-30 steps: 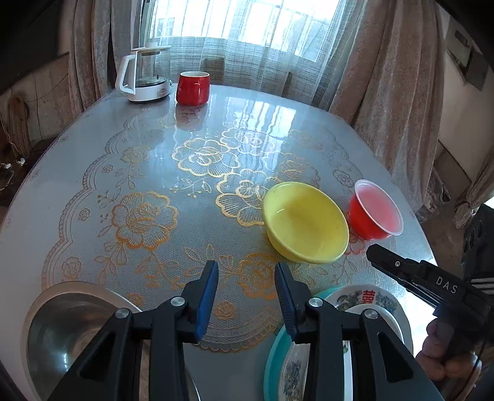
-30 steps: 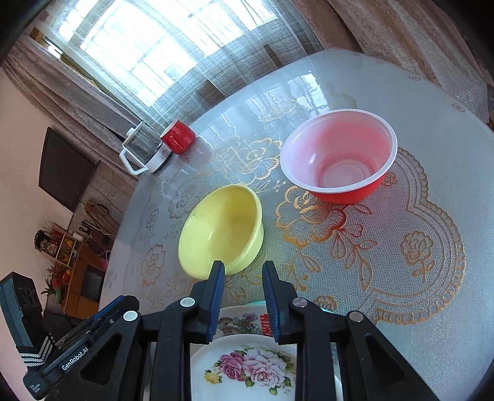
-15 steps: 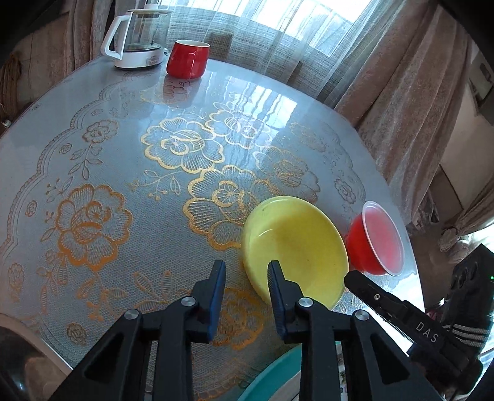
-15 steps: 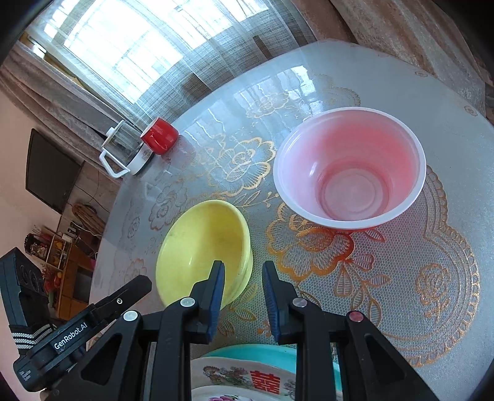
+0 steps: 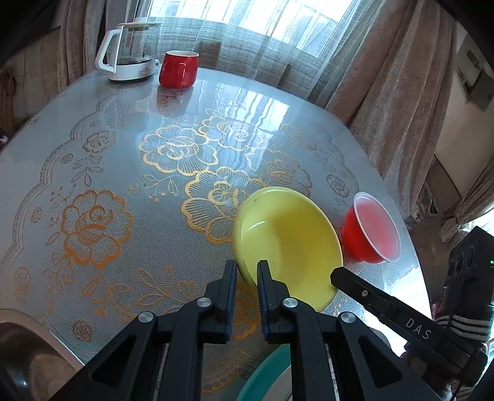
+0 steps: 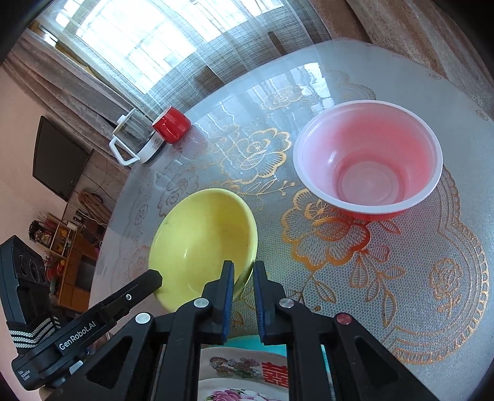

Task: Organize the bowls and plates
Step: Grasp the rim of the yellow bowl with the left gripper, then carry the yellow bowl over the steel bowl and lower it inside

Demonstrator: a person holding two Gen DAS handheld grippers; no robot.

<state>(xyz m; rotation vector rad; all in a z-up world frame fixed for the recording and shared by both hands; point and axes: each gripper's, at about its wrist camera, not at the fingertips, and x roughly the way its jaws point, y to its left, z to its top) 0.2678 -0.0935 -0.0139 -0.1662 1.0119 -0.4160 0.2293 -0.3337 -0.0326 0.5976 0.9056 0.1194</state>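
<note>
Bright daylight through the curtained window (image 5: 247, 18), nearly blown out. Strong glare streaks on the glossy table (image 5: 265, 114). Soft shadows only. Heavy fisheye bending, black vignette corners. Both views sharp, no motion blur.

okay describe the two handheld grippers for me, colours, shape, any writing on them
Both are black plastic. The left gripper and right gripper each have two flat fingers lined with blue pads, open triangular cut-outs and silver pivot bolts; the right one also has a red bolt. White lettering reads "DAS" on the right gripper's side, "GenRobot.AI" on the left's. Black-and-white striped straps wrap the handles.
</note>
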